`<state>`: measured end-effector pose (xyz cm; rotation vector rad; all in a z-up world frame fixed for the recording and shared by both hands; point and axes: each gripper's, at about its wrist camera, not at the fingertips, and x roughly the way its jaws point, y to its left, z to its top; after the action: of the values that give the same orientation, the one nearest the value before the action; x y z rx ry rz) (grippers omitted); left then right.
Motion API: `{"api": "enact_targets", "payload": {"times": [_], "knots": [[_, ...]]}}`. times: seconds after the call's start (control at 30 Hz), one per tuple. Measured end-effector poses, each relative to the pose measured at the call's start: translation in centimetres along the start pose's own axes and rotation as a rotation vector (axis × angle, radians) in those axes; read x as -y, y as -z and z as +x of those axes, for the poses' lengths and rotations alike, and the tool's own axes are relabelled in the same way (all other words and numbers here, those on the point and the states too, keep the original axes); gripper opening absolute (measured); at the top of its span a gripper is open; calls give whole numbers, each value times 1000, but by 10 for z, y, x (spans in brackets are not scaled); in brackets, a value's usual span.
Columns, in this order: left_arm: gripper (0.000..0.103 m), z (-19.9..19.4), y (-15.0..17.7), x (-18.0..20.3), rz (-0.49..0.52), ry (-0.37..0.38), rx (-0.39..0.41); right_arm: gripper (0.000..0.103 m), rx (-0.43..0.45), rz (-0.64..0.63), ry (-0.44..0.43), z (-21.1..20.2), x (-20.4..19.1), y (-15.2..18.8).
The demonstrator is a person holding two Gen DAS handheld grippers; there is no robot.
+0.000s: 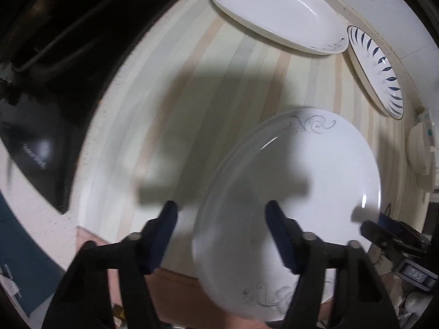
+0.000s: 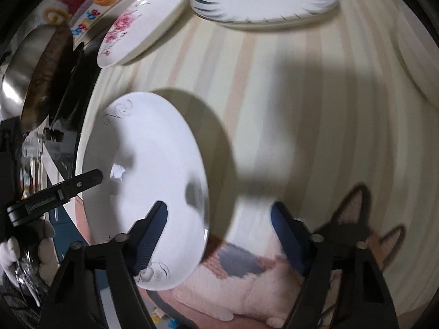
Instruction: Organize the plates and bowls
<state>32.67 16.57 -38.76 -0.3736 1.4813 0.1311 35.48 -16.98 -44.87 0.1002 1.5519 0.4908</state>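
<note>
Item: scroll-patterned plate, flat on striped table. Left tongs spread, straddling its left rim; right tongs spread, straddling its right rim. Nothing pinched.

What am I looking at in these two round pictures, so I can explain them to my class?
A person holds a two-fingered gripper in each hand, each with a wide-angle camera looking along its fingers. One picture is from the left gripper, the other from the right gripper. Both straddle opposite edges of a white plate with grey scrolls, on a striped cloth. The jaws are apart; neither visibly pinches it yet. Further back lie a rose plate and a blue-leaf plate. A metal pot stands off to one side.
</note>
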Motion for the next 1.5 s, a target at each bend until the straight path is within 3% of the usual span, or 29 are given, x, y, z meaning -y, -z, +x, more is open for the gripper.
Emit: {"api": "enact_targets", "payload": {"times": [0.07,0.1,0.2,0.33,0.57,0.83,1.1,1.5], "knots": [[45,5,3,0,-3,16,-1,47,-12,-27,-2,2,-6,-7],[44,6,5,0,1,13,5,29,-26,-28,-18,2,-5,-7],[38,8,12,1,16,-6,8,15,-44,-33,-51,6,-8,-15],[38,3,15,15,27,-26,1,16,-48,-35,-46,8,-11,-14],[38,-10,53,41,79,-32,12,16,-66,-8,-65,-8,9,-3],[38,-13,80,109,199,-17,18,16,-24,15,-43,-57,54,22],[38,-8,66,169,292,-11,-8,16,-7,108,-31,-74,116,38],[38,25,50,192,339,-36,-32,16,-7,179,-23,-64,144,47]]}}
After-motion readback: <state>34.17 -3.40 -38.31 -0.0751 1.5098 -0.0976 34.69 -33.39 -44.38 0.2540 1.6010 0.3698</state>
